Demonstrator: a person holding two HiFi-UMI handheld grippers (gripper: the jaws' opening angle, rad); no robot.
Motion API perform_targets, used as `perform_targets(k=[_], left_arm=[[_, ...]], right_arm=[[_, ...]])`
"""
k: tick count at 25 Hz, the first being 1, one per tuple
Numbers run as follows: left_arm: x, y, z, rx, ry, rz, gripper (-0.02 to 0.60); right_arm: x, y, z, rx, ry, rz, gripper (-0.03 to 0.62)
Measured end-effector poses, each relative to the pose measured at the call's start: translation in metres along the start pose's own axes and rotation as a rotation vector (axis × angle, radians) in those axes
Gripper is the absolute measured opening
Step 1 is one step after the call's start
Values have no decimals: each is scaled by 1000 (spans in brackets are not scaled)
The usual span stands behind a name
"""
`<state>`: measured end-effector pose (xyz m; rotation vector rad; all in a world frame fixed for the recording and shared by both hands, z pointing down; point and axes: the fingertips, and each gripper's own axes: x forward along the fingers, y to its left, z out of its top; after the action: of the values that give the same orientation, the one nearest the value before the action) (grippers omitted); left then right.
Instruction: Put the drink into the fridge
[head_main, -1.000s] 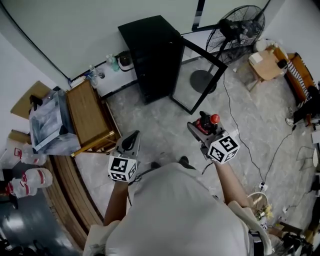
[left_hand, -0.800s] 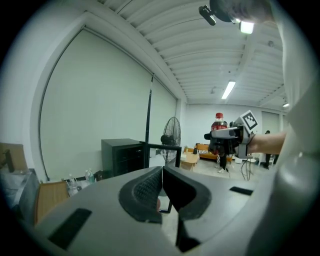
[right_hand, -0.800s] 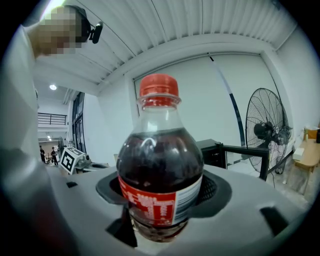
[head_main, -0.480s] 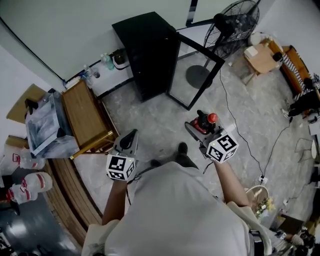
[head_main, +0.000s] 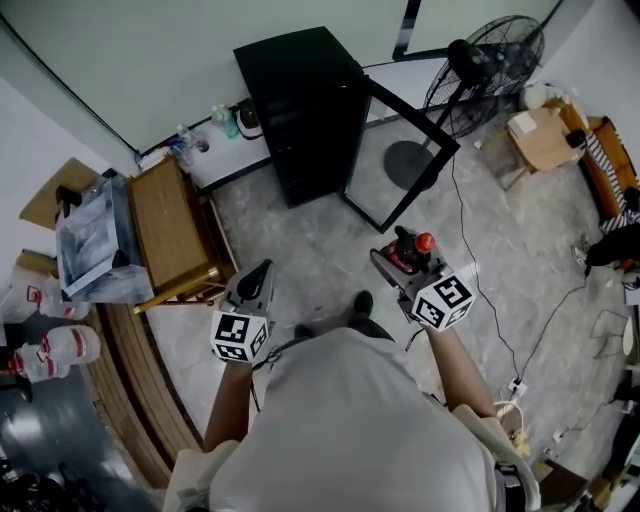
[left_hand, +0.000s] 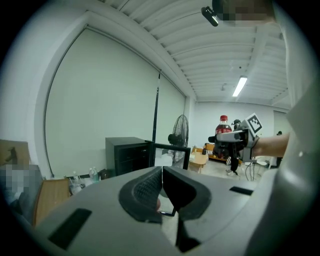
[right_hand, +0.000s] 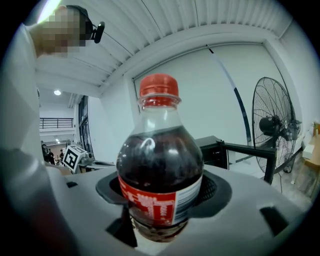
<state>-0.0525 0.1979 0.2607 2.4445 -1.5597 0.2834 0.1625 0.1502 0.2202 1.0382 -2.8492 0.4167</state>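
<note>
**No word, brand or number is legible in any view.**

- **Bottle** (right_hand: 160, 165), gripped between the fingers (right_hand: 216, 192) of the right gripper (head_main: 400, 258). It carries a red label (right_hand: 150, 202) with white lettering, too blurred to read. Toward the right finger the label ends in a white panel (right_hand: 189, 196) of fine dark lines, also unreadable.
- **Right marker cube** (head_main: 443, 301), behind those fingers, and **left marker cube** (head_main: 240, 338), behind the closed fingers of the left gripper (head_main: 262, 272). Both show black-and-white square patterns, not letters.
- **Jugs** (head_main: 72, 345), well left of the left gripper's fingers. Their red-and-white labels are too small to read.
</note>
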Motion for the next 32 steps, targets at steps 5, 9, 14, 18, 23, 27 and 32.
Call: perform_targets(k=[5,9,14,18,23,27,32], left_arm=[[39,-20,12,-11,-10,57,9],[68,-34,15,-26,-11,105,9],[99,-55,16,-51,-4,157,9],[116,-65,22,-55,-7,187,9],[128,-69,22,-56,7,207,9],[136,-63,18,-69,27,216,9],[146,-45,16,-72,40,206,9]], right_arm=[[0,-52,8,-12,16,57,299],[3,-88,15,-40,31,104,299],[5,-128,17,-44,52,165,299],[10,-148,17,-34,60,210,299],[22,-161,10,-30,80,247,299],[37,-165,8,-23,94,263,299],[60,-166,1,-13,104,263,299]])
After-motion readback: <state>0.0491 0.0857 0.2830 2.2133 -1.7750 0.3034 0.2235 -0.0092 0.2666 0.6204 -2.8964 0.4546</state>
